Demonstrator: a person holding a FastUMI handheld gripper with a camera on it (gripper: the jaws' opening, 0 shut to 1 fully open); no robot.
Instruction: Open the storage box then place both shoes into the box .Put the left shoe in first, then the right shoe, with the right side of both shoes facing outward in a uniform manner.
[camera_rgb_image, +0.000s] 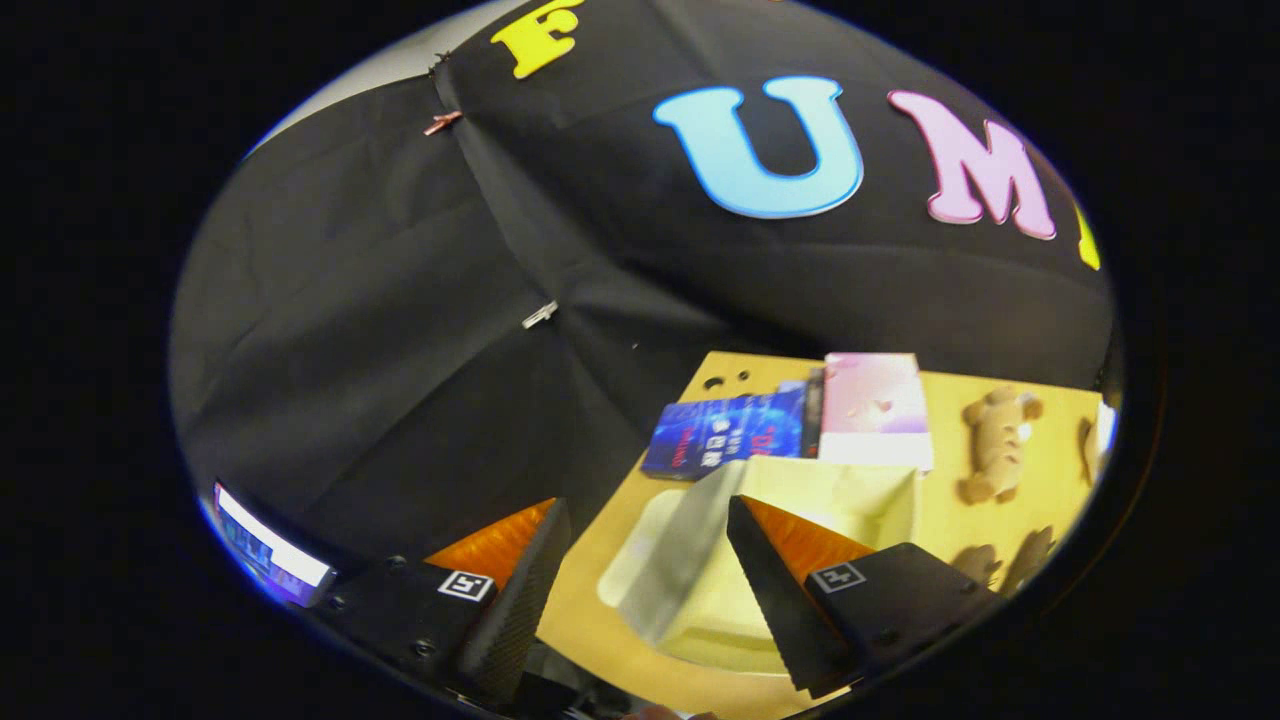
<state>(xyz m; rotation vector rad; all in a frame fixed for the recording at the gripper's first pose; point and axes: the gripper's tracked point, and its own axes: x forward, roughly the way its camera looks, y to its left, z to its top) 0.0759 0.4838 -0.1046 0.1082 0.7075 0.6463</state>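
Observation:
The pale yellow storage box (850, 500) stands on the yellow tabletop (1040, 500), just ahead of my fingers and partly behind the right finger (775, 590). Its translucent grey front panel (680, 550) swings out toward me, so the box's inside shows. The panel lies in the gap between my fingers, close to the right one; I cannot tell whether it touches it. My gripper (645, 505) is open, with a wide gap, and neither finger presses on the panel. The left finger (520, 590) hangs over the table's edge, with the black cloth behind it.
Beyond the storage box lie a blue box (725, 435) and a pink box (875, 410), side by side. Brown bear-shaped figures (995, 445) are on the tabletop right of the boxes. Left of the left finger there is a lit screen (265, 550). Black cloth walls the booth behind.

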